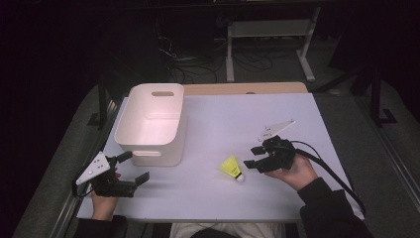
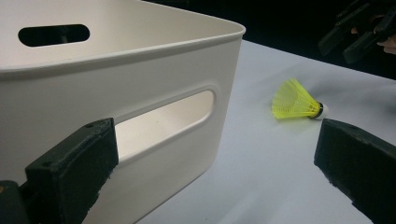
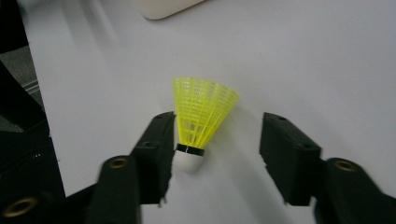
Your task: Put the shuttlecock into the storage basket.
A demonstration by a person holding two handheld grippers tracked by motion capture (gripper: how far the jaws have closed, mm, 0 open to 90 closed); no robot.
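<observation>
From the high view, the yellow shuttlecock (image 1: 232, 167) lies on its side on the white table (image 1: 277, 198), near the front edge and just to the right of the white bin (image 1: 151, 124). The right claw (image 1: 253, 157) sits just beside it, jaws apart and aimed at it, which reads as the approach to a pick-up. The left claw (image 1: 134, 168) rests near the table's front left corner, also spread, close to the bin's near wall; it looks parked, perhaps ready to steady the bin. Open table lies all round the shuttlecock, and the stretch between it and the bin is bare, so a lift and carry to the bin should meet nothing but the bin's rim.

In the left gripper view, the left claw (image 2: 215, 158) stands wide apart with nothing between its jaws. The bin (image 2: 140, 84) fills the near left, its handle slot facing the camera, and the shuttlecock (image 2: 296, 100) lies beyond, cork pointing right, well clear of the bin wall. The right claw (image 2: 359, 30) hangs at the upper right.

In the right gripper view, the right claw (image 3: 215, 149) straddles the shuttlecock (image 3: 201, 116): one jaw is at or just beside the cork and lower skirt, the other stands apart with a gap. The skirt is springy mesh, so I judge closing nearer the cork the safer hold. A corner of the bin (image 3: 163, 7) shows at the top.
</observation>
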